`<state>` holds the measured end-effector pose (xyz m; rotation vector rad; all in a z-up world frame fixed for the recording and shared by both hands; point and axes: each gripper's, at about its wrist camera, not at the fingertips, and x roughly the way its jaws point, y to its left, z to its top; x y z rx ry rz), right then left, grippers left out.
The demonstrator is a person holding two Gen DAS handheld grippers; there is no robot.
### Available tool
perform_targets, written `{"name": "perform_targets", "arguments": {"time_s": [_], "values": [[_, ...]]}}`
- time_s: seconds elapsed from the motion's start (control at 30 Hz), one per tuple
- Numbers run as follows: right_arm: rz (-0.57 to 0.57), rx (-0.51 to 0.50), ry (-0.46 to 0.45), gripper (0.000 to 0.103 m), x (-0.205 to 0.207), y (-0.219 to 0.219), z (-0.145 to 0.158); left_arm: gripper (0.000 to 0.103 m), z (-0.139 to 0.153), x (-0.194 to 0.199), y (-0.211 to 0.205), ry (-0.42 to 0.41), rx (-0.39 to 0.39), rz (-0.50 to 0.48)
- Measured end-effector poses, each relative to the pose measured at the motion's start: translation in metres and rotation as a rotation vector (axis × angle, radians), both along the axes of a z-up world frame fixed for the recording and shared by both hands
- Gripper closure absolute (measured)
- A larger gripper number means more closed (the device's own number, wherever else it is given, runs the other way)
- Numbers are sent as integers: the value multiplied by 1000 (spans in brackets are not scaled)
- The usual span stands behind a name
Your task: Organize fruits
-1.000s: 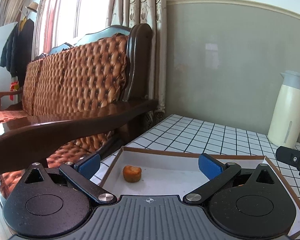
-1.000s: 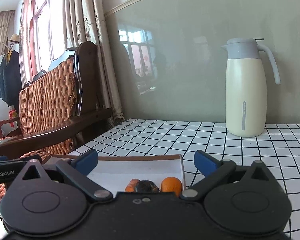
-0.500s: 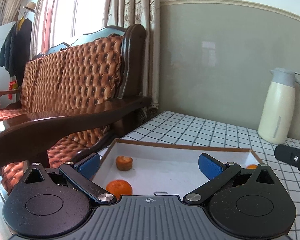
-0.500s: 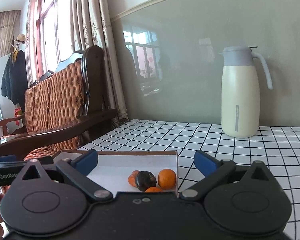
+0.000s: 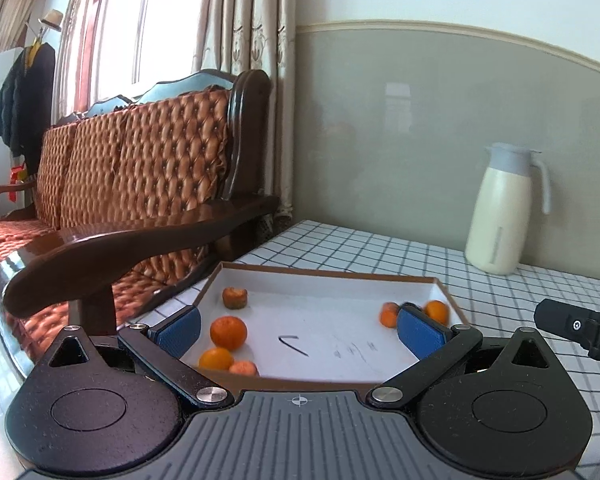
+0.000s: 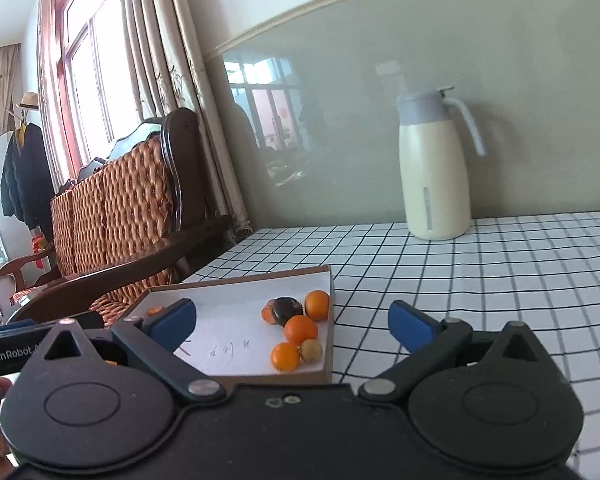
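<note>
Oranges (image 5: 228, 332) lie scattered in the shallow box (image 5: 328, 276) on the checked bench (image 6: 480, 272): one cluster at its left end just ahead of the left tool (image 5: 300, 330), another (image 6: 300, 330) at its right end nearer the right tool (image 6: 292, 322); both tools gape empty

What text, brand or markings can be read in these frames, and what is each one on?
"GenRobot." in white letters on the black body of the left gripper, seen at the left edge of the right wrist view; the rest is cut off.
Handwritten pen marks on the white floor of the box: too small and blurred to read.
Nothing readable on the cream jug.
</note>
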<state>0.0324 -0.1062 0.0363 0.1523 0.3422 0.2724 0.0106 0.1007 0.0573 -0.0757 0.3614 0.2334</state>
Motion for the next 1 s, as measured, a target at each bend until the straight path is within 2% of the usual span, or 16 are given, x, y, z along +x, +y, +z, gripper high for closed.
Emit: {"name": "perform_targets", "arguments": {"time_s": [0.3, 0.57, 1.0], "values": [[-11, -57, 10, 6, -58, 5, 23, 0, 25, -64, -4, 1, -35, -8], [-7, -99, 4, 6, -92, 13, 34, 0, 37, -110, -14, 10, 15, -32], [-15, -92, 0, 6, -100, 9, 34, 0, 38, -117, -21, 24, 9, -66]]}}
